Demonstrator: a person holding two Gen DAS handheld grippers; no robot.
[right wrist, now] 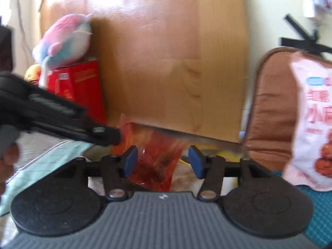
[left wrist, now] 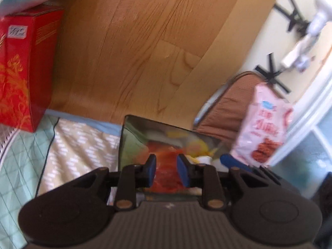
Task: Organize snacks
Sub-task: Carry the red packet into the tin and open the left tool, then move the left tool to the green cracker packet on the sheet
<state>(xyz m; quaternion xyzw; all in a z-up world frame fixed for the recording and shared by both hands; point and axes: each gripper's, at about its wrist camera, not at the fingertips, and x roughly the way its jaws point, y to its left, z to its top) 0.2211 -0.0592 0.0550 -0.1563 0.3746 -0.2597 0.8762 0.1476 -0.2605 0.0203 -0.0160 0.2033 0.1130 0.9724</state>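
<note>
A bedroom in a home. A wooden headboard (left wrist: 132, 47) fills the middle of the view, with pale green checked bedding (left wrist: 18, 155) spread at seven o'clock. A pastel plush toy (right wrist: 66, 39) sits on a red gift box (right wrist: 81, 87) at ten o'clock. At three o'clock a brown padded cushion (right wrist: 271, 108) leans against a cream wall (right wrist: 267, 10), a pink snack bag (right wrist: 313, 120) propped against it.

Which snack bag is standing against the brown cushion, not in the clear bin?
The pink snack bag, upright against the brown cushion; the red bag is at the clear bin.
</note>
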